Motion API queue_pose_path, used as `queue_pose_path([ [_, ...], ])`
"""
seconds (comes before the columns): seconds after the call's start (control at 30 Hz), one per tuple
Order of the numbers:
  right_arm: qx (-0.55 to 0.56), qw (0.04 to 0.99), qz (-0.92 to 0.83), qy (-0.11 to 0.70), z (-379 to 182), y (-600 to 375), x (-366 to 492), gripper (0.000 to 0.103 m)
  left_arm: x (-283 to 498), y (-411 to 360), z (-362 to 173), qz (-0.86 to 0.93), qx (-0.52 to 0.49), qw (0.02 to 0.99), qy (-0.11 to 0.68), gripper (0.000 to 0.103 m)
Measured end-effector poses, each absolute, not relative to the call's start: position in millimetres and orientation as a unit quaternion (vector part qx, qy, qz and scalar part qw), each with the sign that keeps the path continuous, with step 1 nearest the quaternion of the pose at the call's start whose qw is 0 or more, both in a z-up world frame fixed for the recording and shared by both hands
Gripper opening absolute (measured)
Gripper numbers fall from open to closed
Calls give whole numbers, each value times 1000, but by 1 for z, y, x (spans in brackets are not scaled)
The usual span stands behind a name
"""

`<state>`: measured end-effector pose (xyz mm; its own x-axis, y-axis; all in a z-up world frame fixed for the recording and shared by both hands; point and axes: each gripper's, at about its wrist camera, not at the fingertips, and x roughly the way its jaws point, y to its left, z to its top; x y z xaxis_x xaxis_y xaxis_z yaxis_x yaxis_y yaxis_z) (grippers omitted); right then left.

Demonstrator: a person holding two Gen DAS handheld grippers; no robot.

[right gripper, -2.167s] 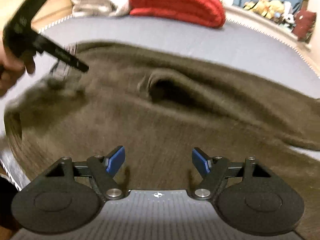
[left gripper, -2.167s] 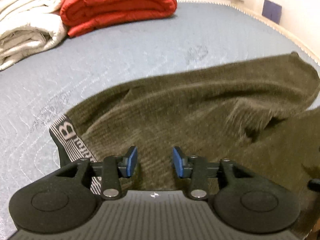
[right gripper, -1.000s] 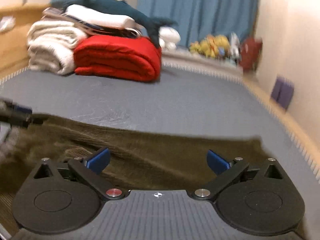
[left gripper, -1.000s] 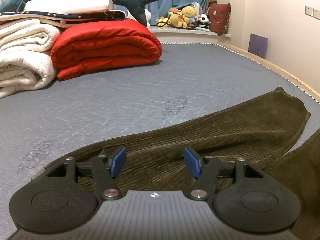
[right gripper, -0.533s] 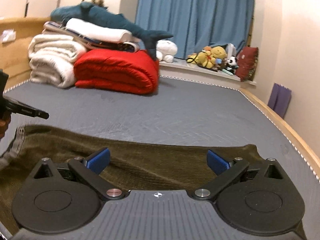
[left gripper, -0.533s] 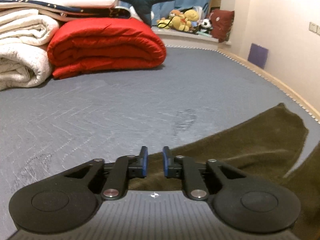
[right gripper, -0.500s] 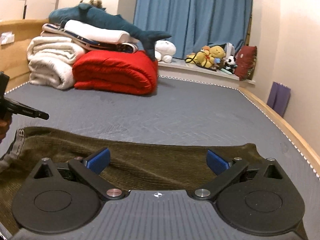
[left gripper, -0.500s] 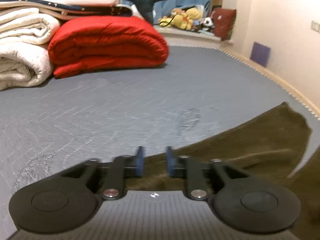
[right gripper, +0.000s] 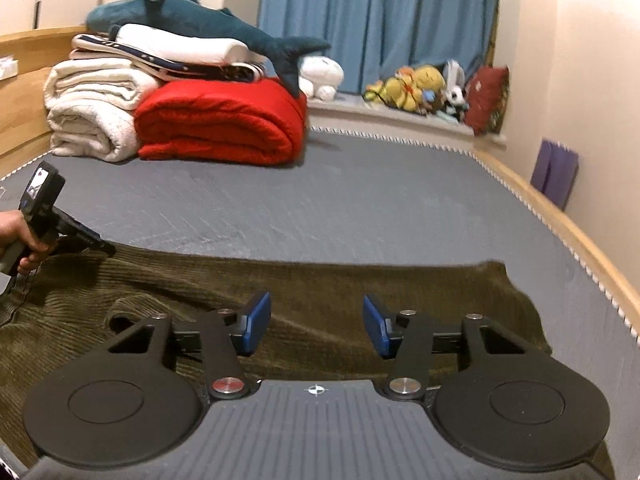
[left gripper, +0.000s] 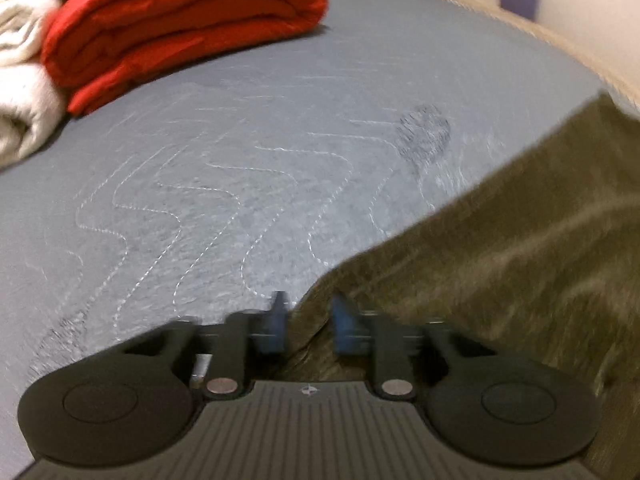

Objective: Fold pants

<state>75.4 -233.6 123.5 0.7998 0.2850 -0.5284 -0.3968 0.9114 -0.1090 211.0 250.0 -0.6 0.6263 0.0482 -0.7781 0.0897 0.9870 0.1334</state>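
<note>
Pants (right gripper: 320,300), olive corduroy, lie flat; left fingers (left gripper: 276,324) closing on their edge, right fingers (right gripper: 256,326) apart.

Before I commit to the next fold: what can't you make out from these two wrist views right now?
- Left gripper grip: left wrist view is motion-blurred; the jaws have just been closing around the pants edge, contact unclear.
- Waistband: cut off by the right wrist view's left edge, beside the hand.
- Pants under the right gripper: covered by its body; its jaws have been closing, nothing gripped.
</note>
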Motion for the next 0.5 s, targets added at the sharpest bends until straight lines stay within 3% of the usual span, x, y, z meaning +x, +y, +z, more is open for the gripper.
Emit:
queue_pose_path([
  [0.07,-100,942,175,269,121,-239,80,53,196,241,8,-23,101,902,419,12],
  [0.23,-72,942,158,287,115,-249,88,53,137,208,45,-41,154,914,373,10],
  [0.3,-56,942,150,295,110,-255,92,47,99,192,66,-53,158,923,348,10],
  [0.43,-13,941,129,313,96,-271,102,25,12,158,99,-90,165,935,302,8],
  [0.5,10,941,122,316,92,-281,105,21,-33,138,103,-110,183,932,292,8],
])
